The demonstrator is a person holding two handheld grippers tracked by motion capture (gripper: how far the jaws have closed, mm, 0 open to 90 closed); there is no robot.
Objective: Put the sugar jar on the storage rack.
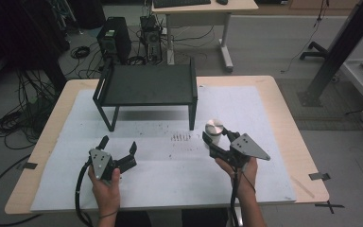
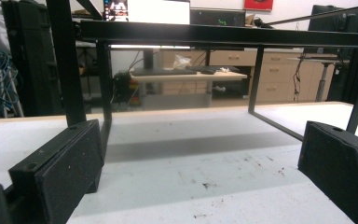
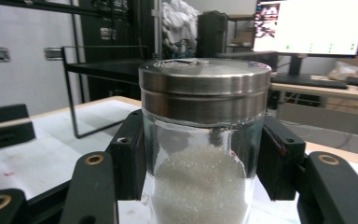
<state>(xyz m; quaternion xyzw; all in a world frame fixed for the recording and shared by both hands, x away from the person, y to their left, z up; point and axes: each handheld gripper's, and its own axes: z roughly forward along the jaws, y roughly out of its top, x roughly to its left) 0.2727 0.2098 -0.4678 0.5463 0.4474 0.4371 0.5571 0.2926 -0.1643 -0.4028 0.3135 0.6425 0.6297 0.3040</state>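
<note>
Glass and steel make up the jar point(image 3: 204, 140): a clear body with a brushed metal lid point(image 3: 205, 84), and white grains point(image 3: 200, 186) are filling it to roughly the middle of the glass that is showing. In the high view the jar point(image 1: 213, 134) is sitting upright in front of the black rack point(image 1: 146, 85), off that rack's right front leg, above the white sheet point(image 1: 170, 184) covering the wooden table point(image 1: 283, 118).

The jar is standing right between the jaws of the right gripper point(image 1: 216, 140), which is reaching in from the person's right hand point(image 1: 243, 171). In the right gripper view the black pads point(image 3: 130, 154) are pressing on the glass from both sides just under the lid, so the right gripper point(image 3: 200, 158) is pinching the jar.

The left gripper point(image 1: 118, 146) is resting well apart from the jar, at the left of the sheet, in the left hand point(image 1: 105, 187). Its jaws are standing spread wide with nothing between them, and in the left gripper view they are pointing at the rack's legs point(image 2: 70, 65) across the bare sheet point(image 2: 205, 172).
</note>
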